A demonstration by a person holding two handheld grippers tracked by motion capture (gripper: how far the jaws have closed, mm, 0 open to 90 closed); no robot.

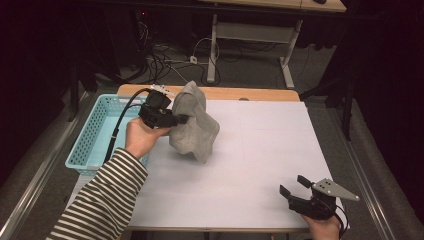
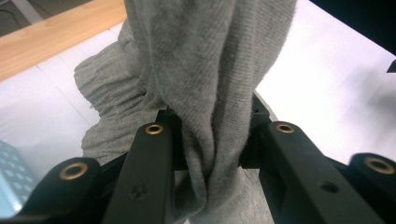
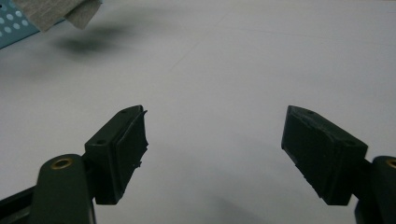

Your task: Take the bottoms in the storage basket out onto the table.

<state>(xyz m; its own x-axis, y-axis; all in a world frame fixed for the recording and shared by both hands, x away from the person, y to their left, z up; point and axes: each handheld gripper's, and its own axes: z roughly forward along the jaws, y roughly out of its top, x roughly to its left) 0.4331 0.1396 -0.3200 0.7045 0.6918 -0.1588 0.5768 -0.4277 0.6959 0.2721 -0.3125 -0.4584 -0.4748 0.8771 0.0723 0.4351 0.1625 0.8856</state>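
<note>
The left tongs are pinching a grey knitted cloth, and in the left gripper view the soft folds of the cloth are squeezed tight between the two black jaws. The cloth hangs down from the left tongs in a bunched lump. Its low end is over the white sheet that covers the surface, and in the right gripper view a corner of the cloth floats above its own dark shadow, so that part is off the sheet. The left hand holds these tongs up, and its arm wears a sleeve with black and white stripes. A black cable runs back from the left tongs. Just beside that hand, at the left edge of the surface, sits a light blue basket with small holes in its walls. The right tongs are spread wide with nothing between the jaws. They rest low at the near right corner of the sheet, well apart from the cloth, and carry a grey three-cornered plate on top. A strip of bare wood shows at the far edge of the surface.
</note>
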